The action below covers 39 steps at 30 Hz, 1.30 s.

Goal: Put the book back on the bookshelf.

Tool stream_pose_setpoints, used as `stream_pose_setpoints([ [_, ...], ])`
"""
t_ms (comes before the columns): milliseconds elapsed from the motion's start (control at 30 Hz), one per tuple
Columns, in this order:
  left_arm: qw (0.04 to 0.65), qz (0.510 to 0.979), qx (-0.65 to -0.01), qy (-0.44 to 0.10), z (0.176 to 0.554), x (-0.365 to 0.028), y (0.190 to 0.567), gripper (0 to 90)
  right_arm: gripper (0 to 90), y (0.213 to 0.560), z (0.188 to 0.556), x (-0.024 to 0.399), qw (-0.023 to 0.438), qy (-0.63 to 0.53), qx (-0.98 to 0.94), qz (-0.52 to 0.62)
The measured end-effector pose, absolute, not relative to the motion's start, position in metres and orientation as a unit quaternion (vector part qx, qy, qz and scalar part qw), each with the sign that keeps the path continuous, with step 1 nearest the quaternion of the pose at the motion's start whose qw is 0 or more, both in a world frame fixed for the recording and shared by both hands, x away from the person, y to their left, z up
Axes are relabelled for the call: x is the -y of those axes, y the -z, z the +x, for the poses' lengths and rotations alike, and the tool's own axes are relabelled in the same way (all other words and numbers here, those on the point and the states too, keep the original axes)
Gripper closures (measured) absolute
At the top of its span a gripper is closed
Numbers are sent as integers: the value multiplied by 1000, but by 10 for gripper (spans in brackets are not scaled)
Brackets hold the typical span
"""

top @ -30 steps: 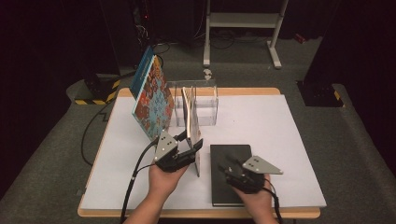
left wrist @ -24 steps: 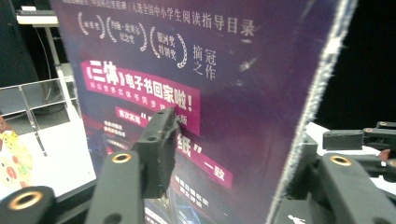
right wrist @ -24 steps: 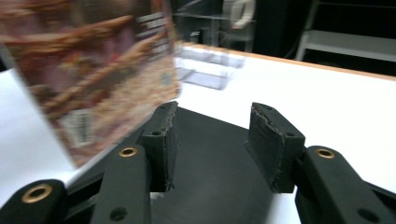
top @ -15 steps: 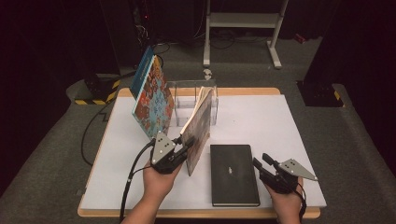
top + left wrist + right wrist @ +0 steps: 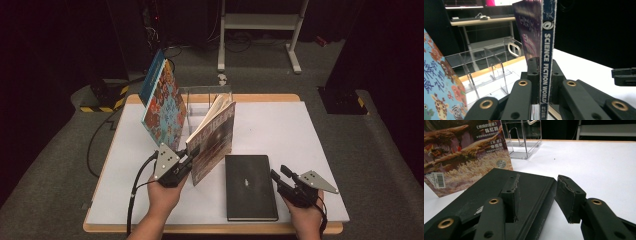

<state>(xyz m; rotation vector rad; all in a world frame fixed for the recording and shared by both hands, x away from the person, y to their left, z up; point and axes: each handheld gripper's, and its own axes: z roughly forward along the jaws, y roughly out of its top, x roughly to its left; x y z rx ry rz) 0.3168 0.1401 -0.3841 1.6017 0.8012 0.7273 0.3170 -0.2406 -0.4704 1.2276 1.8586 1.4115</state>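
left gripper [image 5: 186, 161]: fingers have just closed, clamping magazine [image 5: 212, 140] spine, now tilted off counter [image 5: 310, 145] | right gripper [image 5: 280, 179]: moved right off black book [image 5: 249, 186], fingers part-open, empty

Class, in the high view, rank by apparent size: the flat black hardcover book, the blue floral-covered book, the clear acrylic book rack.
1. Blue floral-covered book and flat black hardcover book: alike, and the black one lies nearer, so unranked.
2. Clear acrylic book rack: smallest, partly hidden.

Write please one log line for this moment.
left claw: shut on magazine, held upright | right claw: open, beside black book | black book: flat on table
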Motion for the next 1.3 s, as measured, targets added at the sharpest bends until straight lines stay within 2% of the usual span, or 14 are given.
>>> stream_pose_setpoints([
  [333, 567, 689, -338, -299, 328, -132, 370, 772, 536, 471, 317, 241, 239, -524, -679, 455],
  [700, 566, 693, -340, -289, 344, -124, 358, 762, 536, 471, 317, 242, 233, -528, -677, 457],
  [1200, 579, 688, -344, -270, 352, -125, 357, 795, 533, 472, 318, 245, 226, -534, -671, 462],
  [1300, 582, 687, -346, -265, 353, -125, 357, 824, 533, 472, 318, 245, 224, -535, -670, 463],
])
